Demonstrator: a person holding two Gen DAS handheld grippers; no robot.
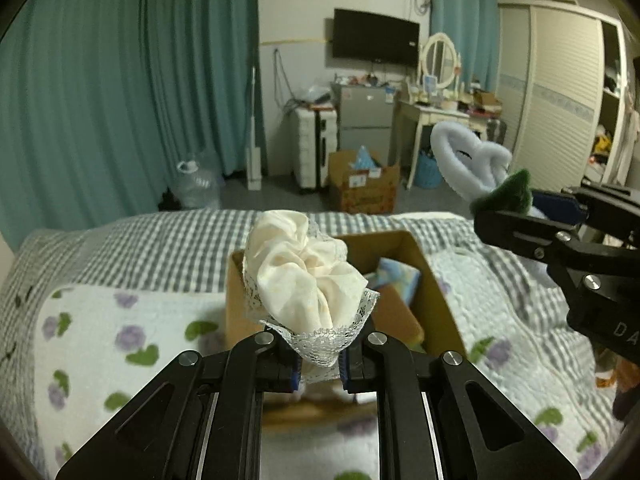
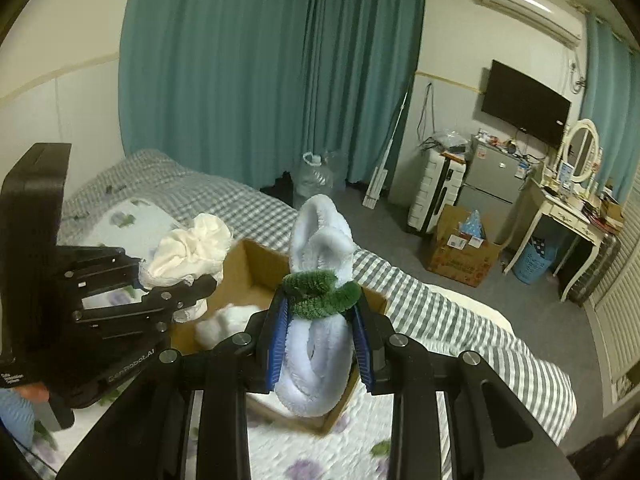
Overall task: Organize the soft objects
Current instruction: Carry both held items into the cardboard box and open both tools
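Directly below both tools, cardboard box (image 1: 434, 292) lay open; left tool (image 1: 320, 354) was clamped on cream scrunchie (image 1: 304, 276), right tool (image 2: 320, 336) on fluffy headband (image 2: 320, 248)

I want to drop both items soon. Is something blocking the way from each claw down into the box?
Nothing visible does: the open brown cardboard box lies under the cream lace scrunchie and pale blue fluffy toy.

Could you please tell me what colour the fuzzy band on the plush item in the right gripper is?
Dark green band on the pale blue plush item; right wrist view shows it best.
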